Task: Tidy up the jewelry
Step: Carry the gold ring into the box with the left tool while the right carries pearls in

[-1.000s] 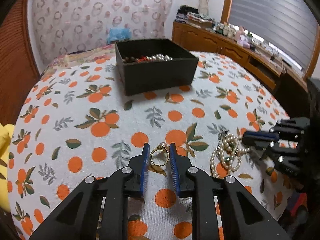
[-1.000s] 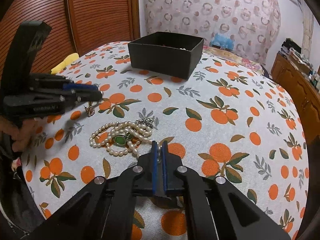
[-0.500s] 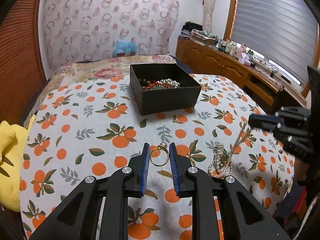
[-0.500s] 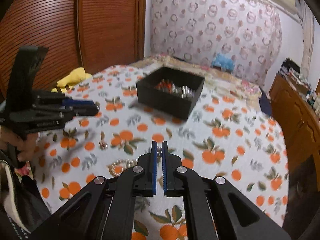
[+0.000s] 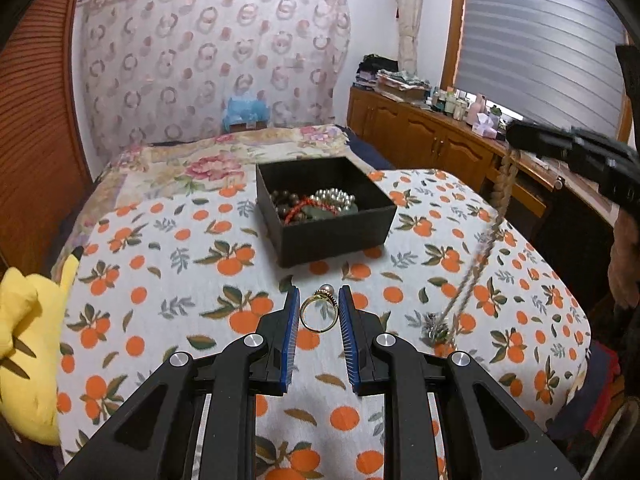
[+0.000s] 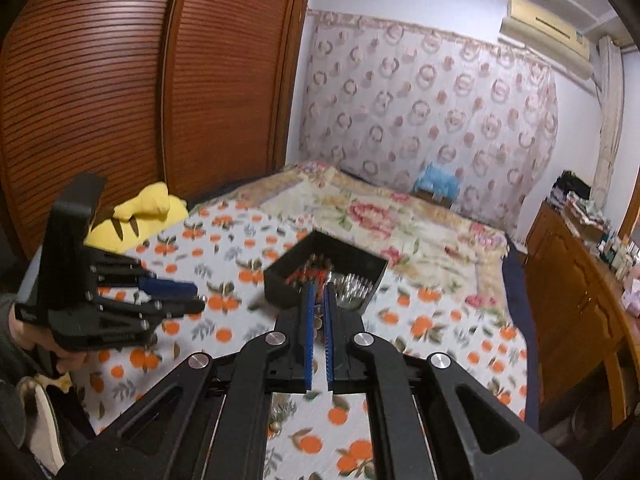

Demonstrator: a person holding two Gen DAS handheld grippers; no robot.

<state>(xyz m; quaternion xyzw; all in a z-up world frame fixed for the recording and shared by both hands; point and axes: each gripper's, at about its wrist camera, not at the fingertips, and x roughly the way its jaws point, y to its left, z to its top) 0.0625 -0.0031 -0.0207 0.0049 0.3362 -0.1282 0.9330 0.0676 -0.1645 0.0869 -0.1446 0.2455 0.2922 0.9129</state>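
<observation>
Jewelry fills part of the black box (image 5: 325, 216), an open, square container sitting on the orange-print bedspread (image 5: 160, 280). Inside it lie dark round beads (image 5: 285, 202) at the left, a red bead strand (image 5: 301, 210) across the middle, a coil of white pearls (image 5: 335, 197) toward the far right corner, and a greenish piece (image 5: 316, 213) near the front wall. In front of the box, the left gripper (image 5: 319, 309) is raised above the bedspread with its blue-padded fingers (image 5: 291, 332) pinching a gold ring (image 5: 318, 312) topped by a small pearl. To the right of the box, and higher than it, the right gripper (image 5: 520, 136) has its fingers pressed onto a pearl necklace (image 5: 480, 256), which hangs down blurred, its silver pendant (image 5: 436, 326) low over the bedspread. In the right wrist view the box (image 6: 326, 276) sits just beyond that gripper's (image 6: 319, 308) tips, beads caught between them. A yellow plush toy (image 5: 28, 340) lies well to the left of the box.
</observation>
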